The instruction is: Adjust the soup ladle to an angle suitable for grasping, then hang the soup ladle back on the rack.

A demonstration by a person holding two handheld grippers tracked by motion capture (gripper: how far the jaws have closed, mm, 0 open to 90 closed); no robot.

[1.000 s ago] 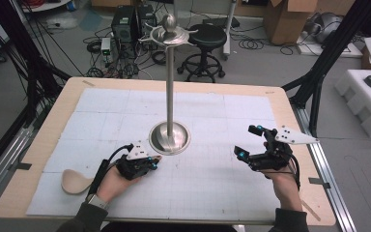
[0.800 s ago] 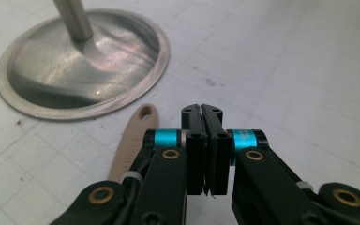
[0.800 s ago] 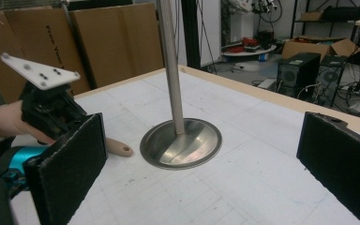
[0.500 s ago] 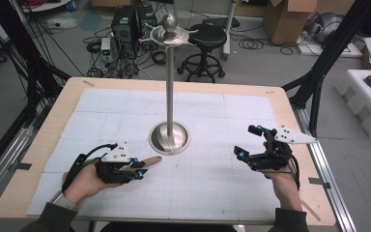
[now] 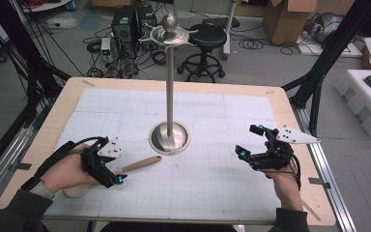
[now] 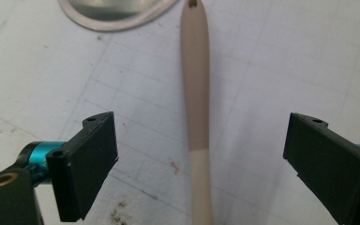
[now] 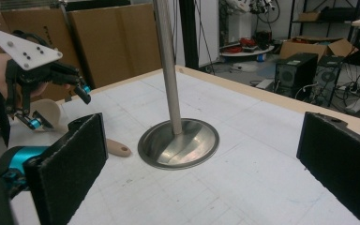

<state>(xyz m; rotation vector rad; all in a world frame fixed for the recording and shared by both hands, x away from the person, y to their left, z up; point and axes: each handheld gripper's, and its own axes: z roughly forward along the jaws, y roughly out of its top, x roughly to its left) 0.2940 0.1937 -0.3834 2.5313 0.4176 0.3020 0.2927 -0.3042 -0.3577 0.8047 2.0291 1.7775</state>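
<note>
The wooden spoon's (image 6: 196,93) handle lies between the left gripper's (image 6: 206,154) spread fingers, untouched.

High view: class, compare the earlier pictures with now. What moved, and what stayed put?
The left gripper drew back leftward from near the stand's base and now hovers, jaws open, over the wooden spoon, which has swung so its handle points at the stand. Nothing is gripped. The right gripper and stand stayed in place.

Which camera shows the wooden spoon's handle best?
The left gripper view: the spoon handle runs up between the open jaws, close and sharp. The high view shows it small beside the left gripper; the right gripper view shows just its end, by the stand's base.
</note>
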